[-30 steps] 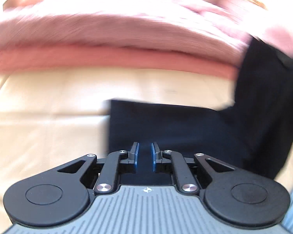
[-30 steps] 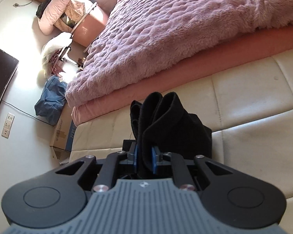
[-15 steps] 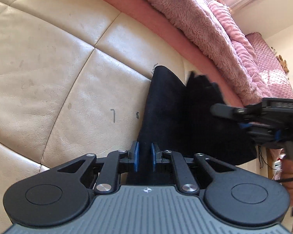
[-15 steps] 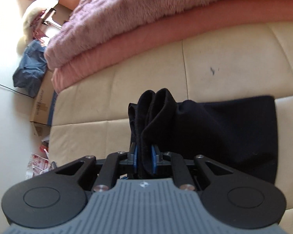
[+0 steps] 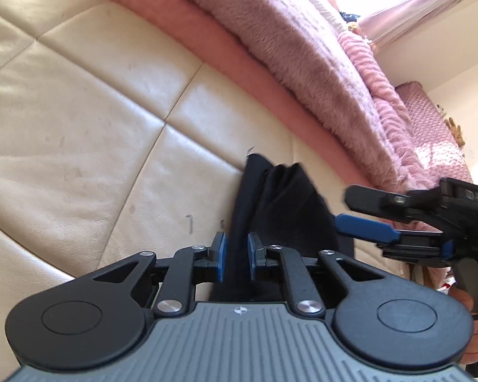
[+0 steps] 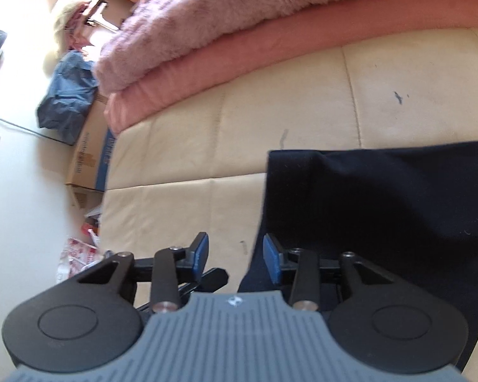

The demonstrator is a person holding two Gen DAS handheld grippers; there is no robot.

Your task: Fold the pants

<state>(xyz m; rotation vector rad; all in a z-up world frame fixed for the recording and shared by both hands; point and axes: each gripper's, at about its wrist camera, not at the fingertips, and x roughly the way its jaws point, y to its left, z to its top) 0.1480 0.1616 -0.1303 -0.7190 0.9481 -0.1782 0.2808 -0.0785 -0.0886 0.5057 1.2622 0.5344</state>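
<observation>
The black pants [image 6: 382, 210] lie as a flat, squared-off rectangle on the cream leather cushion [image 6: 271, 117], so at least one fold looks laid down, and the work reads as late in the task. What may remain is letting go on the left and perhaps one more fold or a smoothing pass (a judgement; the full garment is not in view).

The right gripper [image 6: 235, 254] has just been opening its jaws: they stand moderately apart with bare cushion between the blue pads, the cloth's edge lying just beside the right-hand pad and running under it.

The left gripper [image 5: 237, 254] is narrow, its jaws opening a little just now, with a raised ridge of the pants [image 5: 271, 210] running straight between them; whether the pads press the fabric I cannot tell for sure, though it looks pinched.

The cloth is matte, soft and thick, with crisp outer edges. The cushion is glossy, panelled and creased, with small ink marks. Beyond the jaws lies a shaggy pink blanket [image 5: 302, 63] over a smoother salmon layer.
</observation>
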